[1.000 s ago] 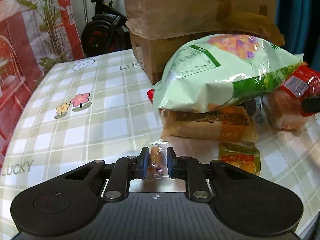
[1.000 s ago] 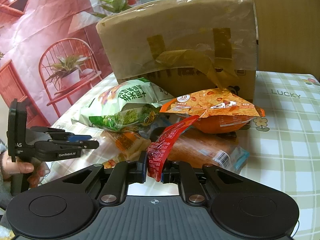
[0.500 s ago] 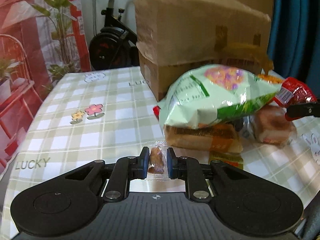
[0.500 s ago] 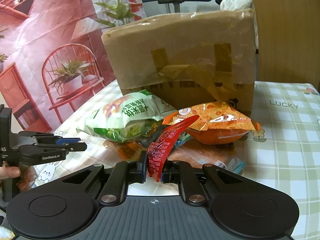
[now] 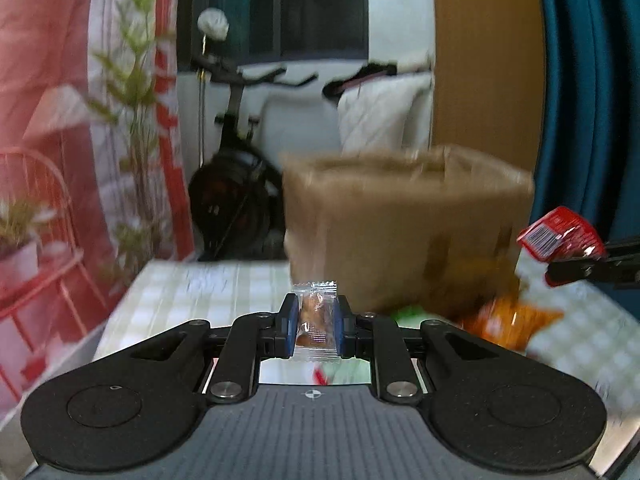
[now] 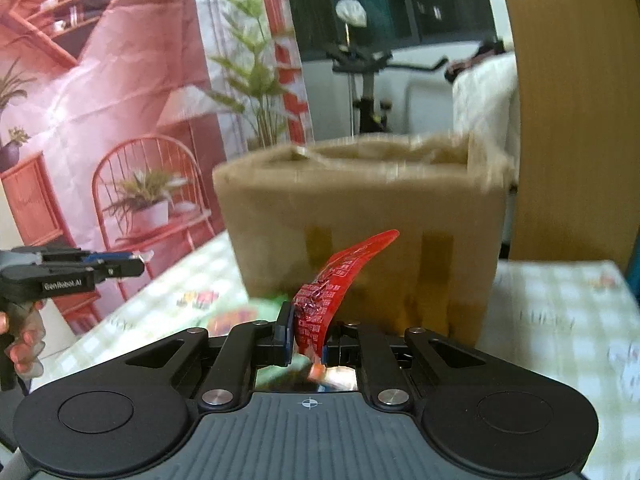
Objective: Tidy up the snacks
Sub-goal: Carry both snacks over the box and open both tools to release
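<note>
Both snacks are in transit toward the cardboard box (image 5: 404, 228) at frame centre. The left gripper (image 5: 316, 322) fingers pinch a clear-wrapped candy (image 5: 316, 316); the right gripper (image 6: 306, 336) fingers pinch a red packet (image 6: 336, 284). Next, probably, carry each over the open rim and release.

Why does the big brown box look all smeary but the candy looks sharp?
Left wrist view: the cardboard box is streaked with motion blur, while the clear-wrapped candy in the left claw stays crisp. Right wrist view: same smear on the box, red packet sharp.
</note>
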A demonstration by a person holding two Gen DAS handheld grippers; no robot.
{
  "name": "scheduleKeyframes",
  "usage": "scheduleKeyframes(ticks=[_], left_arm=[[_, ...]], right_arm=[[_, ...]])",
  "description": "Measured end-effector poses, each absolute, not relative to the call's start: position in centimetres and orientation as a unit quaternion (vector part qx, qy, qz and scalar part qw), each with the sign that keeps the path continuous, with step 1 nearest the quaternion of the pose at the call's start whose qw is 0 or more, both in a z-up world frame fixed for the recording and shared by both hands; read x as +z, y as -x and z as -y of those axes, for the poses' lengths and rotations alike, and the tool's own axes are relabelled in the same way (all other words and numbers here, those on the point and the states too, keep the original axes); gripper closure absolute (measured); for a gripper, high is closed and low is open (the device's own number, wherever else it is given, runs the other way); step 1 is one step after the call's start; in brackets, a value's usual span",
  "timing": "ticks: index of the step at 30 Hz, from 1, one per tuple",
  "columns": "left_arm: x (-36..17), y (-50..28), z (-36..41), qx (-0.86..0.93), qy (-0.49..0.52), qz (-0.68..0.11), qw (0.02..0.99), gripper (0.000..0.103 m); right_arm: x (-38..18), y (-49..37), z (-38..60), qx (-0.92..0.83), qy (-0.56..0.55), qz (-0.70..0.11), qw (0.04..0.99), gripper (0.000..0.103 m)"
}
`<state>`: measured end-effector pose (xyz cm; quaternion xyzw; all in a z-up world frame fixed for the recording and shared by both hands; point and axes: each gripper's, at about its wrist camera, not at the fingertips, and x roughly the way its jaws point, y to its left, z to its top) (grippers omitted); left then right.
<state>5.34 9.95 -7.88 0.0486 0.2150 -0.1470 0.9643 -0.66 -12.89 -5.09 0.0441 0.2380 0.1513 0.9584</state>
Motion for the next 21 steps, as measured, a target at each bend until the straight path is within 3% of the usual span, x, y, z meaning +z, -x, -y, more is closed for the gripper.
scheduleKeyframes(ticks=[9,17,18,19,20,21], left_arm=[[-2.6,-13.0,-4.4,-0.191,-0.051,-0.161,0.967,0.084],[-2.6,-21.4,0.0,-0.207,-0.006,-0.201,0.958,0.083],[-2.8,-22.1,0.3,-0.206,-0.008,-0.206,0.956,0.080],[-3.0,-22.5,0.8,-0.204,-0.012,-0.212,0.956,0.073],[-3.3,-22.6,0.8,-0.198,-0.016,-0.220,0.955,0.051],[-3.5,-22.7,0.9,-0.194,-0.016,-0.221,0.956,0.036]], right_arm=[[1.6,-7.5,15.0,0.132,-0.022,-0.176,0.975,0.092],[0.6,-16.1,15.6,0.100,-0.027,-0.219,0.970,0.088],[0.2,-16.5,15.7,0.095,-0.030,-0.224,0.969,0.085],[-0.2,-16.9,15.8,0.091,-0.032,-0.229,0.969,0.075],[-0.7,-16.8,15.9,0.088,-0.035,-0.231,0.968,0.066],[-1.1,-16.5,16.0,0.087,-0.037,-0.230,0.969,0.061]])
